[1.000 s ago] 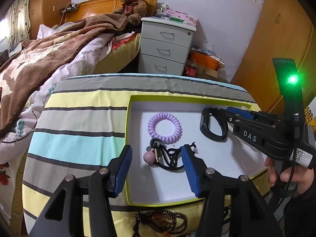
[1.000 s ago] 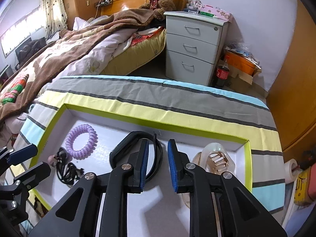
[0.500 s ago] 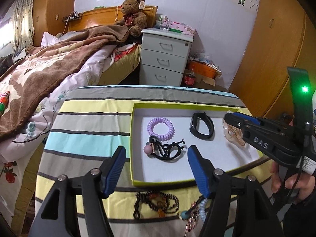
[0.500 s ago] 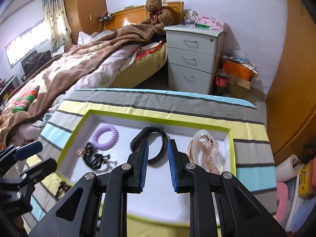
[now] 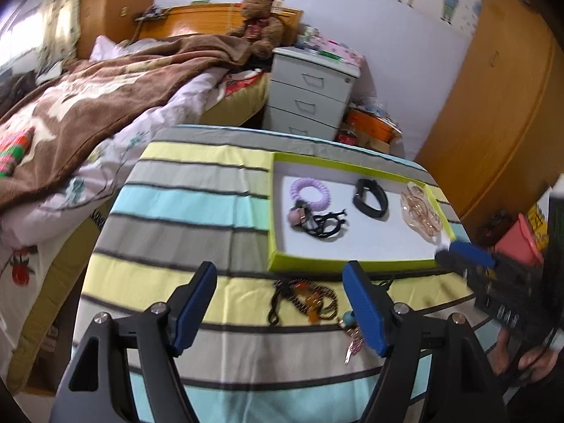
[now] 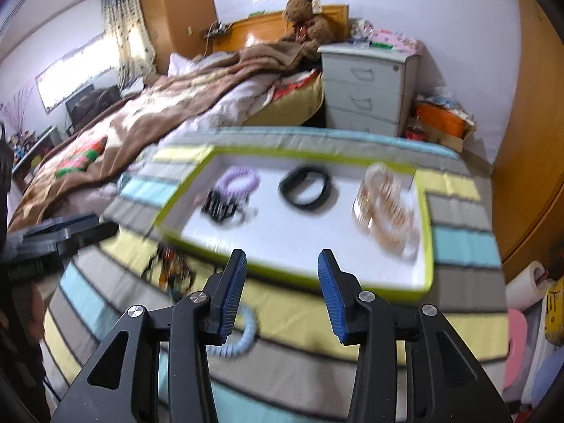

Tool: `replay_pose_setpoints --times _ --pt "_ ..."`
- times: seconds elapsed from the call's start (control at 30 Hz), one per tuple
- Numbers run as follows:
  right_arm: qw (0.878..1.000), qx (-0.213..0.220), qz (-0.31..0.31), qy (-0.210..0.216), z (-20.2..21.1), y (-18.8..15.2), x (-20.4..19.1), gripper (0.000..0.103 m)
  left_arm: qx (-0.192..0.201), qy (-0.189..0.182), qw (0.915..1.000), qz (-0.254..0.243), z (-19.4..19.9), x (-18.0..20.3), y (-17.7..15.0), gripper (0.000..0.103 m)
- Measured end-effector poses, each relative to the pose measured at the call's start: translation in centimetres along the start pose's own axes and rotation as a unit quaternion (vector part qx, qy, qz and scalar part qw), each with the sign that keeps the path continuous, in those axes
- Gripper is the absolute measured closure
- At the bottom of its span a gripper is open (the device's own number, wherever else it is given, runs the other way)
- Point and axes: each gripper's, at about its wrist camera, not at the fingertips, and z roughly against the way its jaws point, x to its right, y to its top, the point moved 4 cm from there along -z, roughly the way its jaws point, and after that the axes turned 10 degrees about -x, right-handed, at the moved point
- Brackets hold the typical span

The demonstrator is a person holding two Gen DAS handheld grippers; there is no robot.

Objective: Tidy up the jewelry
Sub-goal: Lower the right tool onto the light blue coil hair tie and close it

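- Both grippers are hanging over the near edge of the striped tabletop; the left gripper has just been opening and is standing wide with nothing between its fingers; the right gripper has likewise just been opening, empty.
- The next pick, I'd judge, is the dark bead necklace lying just outside the green tray's near rim; it is calling for a low, centred closing over the bunched strands.
- Four pieces are sitting in the tray: one purple coil tie, one black band, one black tangle, one clear claw clip.
- Outside it: the necklace, one pale blue coil, one keychain-like charm.
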Motion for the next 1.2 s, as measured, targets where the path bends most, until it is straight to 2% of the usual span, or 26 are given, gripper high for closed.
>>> replay_pose_setpoints --times 0.17,0.23,0.3,0.4,0.5,0.87,0.9,0.97,1.0,1.03,1.1,1.2 --pt "0.999 -0.033 0.020 -0.002 -1.8 -2.3 -1.1 0.060 -0.011 -0.025 0.9993 0.026 0.1 -1.6 -1.7 0.026" --pt "0.999 -0.039 0.022 -0.001 -2.3 -2.8 -1.3 0.060 -0.015 -0.021 0.9994 0.024 0.1 -1.8 -2.3 0.017" --pt "0.999 -0.042 0.023 0.001 -2.6 -3.2 -1.5 0.060 -0.011 -0.011 0.9995 0.026 0.3 -2.1 -2.9 0.015" --pt "0.998 -0.051 0.025 0.000 -3.1 -3.4 -1.7 0.060 -0.032 -0.023 0.9983 0.042 -0.1 -2.6 -3.8 0.015" --pt "0.998 -0.059 0.033 -0.002 -3.6 -3.6 -2.0 0.060 -0.055 -0.006 0.9977 0.039 -0.5 -2.7 -4.9 0.015" --pt "0.995 -0.069 0.059 -0.032 -4.8 -4.1 -2.7 0.060 -0.076 -0.015 0.9965 0.029 -0.5 -1.8 -6.7 0.015" --pt "0.995 -0.068 0.060 -0.034 -4.8 -4.1 -2.7 0.061 -0.078 -0.013 0.9965 0.028 -0.5 -1.6 -6.7 0.015" --pt "0.995 -0.065 0.060 -0.036 -4.6 -4.2 -2.6 0.072 -0.080 -0.009 0.9965 0.024 -0.6 -1.4 -6.8 0.015" --pt "0.996 -0.064 0.060 -0.036 -4.5 -4.2 -2.6 0.083 -0.081 -0.007 0.9965 0.021 -0.6 -1.3 -6.8 0.015" --pt "0.996 -0.063 0.059 -0.034 -4.5 -4.3 -2.6 0.088 -0.083 -0.005 0.9964 0.018 -0.7 -1.1 -6.8 0.015" --pt "0.996 -0.061 0.059 -0.032 -4.4 -4.4 -2.4 0.092 -0.092 -0.001 0.9957 0.012 -1.0 -0.7 -6.8 0.015" --pt "0.997 -0.059 0.051 -0.028 -4.1 -4.7 -1.9 0.093 -0.094 -0.004 0.9955 0.009 -1.3 0.0 -6.7 0.013"
